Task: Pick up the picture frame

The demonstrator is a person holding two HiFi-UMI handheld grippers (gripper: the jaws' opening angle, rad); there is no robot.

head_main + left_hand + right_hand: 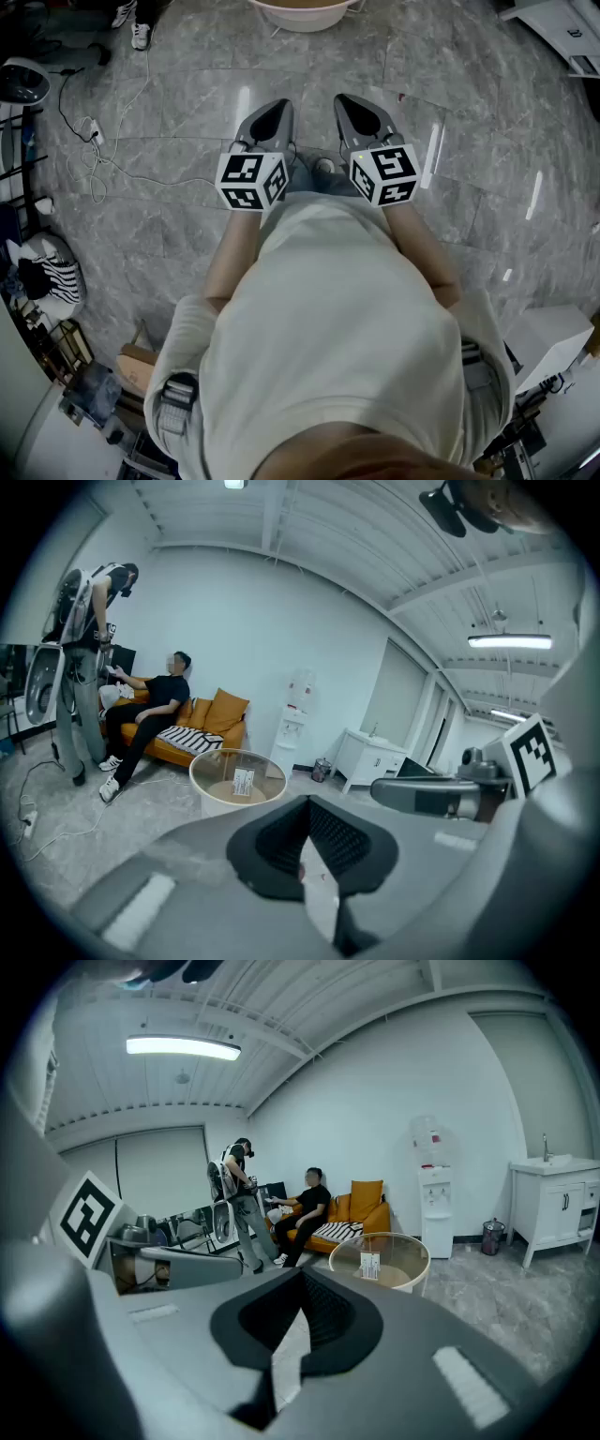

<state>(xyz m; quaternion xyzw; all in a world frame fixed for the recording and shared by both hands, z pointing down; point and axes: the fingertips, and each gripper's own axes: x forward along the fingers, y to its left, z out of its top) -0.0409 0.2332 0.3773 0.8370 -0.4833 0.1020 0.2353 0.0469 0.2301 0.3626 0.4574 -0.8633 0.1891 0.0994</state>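
As round table [302, 25] is cut off, left hand-held gripper [280, 106], right hand-held gripper [344, 99] pressed together, empty.

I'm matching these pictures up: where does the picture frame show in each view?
Head view: not in it.
Left gripper view: picture frame left of centre, upright on the round glass table.
Right gripper view: right of centre, on that table.
Shared landmark: the table, its rim at the head view's top edge.
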